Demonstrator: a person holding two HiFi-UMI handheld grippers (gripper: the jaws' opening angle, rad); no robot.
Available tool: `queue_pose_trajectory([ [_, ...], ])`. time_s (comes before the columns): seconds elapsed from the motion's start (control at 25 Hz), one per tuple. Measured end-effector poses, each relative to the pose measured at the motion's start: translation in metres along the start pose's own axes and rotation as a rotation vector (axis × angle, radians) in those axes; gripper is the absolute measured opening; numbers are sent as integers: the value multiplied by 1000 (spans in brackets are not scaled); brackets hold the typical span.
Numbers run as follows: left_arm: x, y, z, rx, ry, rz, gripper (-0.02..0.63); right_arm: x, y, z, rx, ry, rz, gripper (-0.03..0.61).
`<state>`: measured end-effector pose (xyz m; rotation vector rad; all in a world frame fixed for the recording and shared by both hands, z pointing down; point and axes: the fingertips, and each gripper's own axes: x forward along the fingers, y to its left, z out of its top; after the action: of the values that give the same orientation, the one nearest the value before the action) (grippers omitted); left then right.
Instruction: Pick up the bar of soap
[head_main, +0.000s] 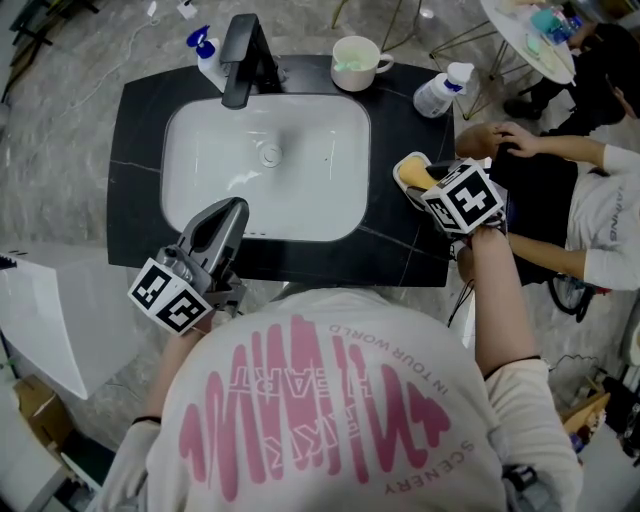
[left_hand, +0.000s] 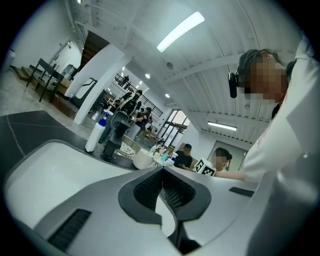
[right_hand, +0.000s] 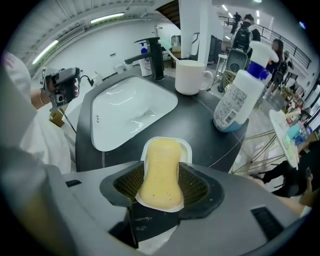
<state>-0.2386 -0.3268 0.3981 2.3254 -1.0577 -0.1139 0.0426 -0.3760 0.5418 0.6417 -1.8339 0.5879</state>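
Nearest to the person, the left gripper (head_main: 232, 210) hangs over the front edge of the white sink (head_main: 300, 190); its fingers (left_hand: 145, 187) are pressed together with nothing between them. At the right side of the black table (head_main: 400, 130), the right gripper (right_hand: 160, 176) has its fingers on both sides of the yellow bar of soap (right_hand: 161, 165), the pads against its narrow middle. The soap lies in a white dish (right_hand: 185, 145). Farther back stand a black faucet (head_main: 240, 60), a white mug (head_main: 355, 63) and a spray bottle (head_main: 440, 92).
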Motion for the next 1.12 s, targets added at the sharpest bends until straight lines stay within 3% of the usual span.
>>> queue_pose_trajectory([
  [0.16,2,-1,0,-3,-1,-12,11,2,0,3,112,22,97,211],
  [0.28,4,-3,0,-4,-1,-22,11,3,-1,3,121,44,132,209],
  [0.48,2,-1,-3,-21,-3,-23,11,5,0,4,109,63,146,207],
  [0.72,0,0,-5,-25,-2,-21,11,2,-8,4,205,16,119,199],
  [0.96,-4,1,-2,-23,-19,-11,11,-19,-14,13,297,-141,122,198],
  [1.12,-1,-6,-3,-17,-11,-26,11,-45,-9,28,420,-336,209,198],
])
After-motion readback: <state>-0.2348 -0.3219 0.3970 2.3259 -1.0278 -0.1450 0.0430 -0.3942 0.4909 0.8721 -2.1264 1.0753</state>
